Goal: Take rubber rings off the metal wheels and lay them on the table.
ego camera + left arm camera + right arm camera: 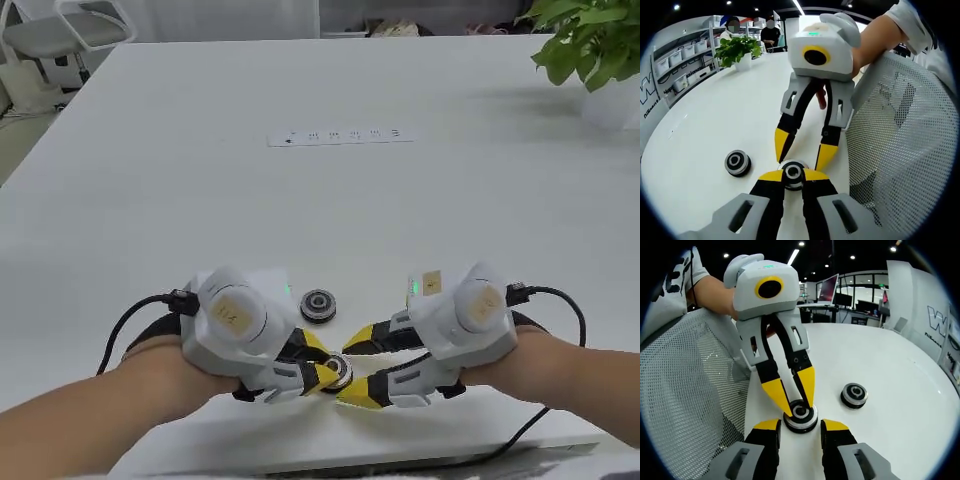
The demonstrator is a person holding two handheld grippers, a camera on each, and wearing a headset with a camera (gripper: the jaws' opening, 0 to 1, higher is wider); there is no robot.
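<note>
Two small metal wheels with black rubber rings lie on the white table (300,200). One wheel (338,372) sits between the two grippers near the front edge. My left gripper (325,376) is shut on this wheel (792,172), its yellow tips pinching the sides. My right gripper (352,372) faces it, open, with its yellow tips either side of the same wheel (801,417) and a gap showing. The second wheel (318,305) rests alone just beyond, also seen as the free wheel (737,163) and free wheel (854,395).
A white labelled strip (340,136) lies mid-table. A potted plant (590,45) stands at the far right corner. A mesh office chair (900,130) is close behind the grippers, and a raised white slab (400,440) runs along the table's near edge.
</note>
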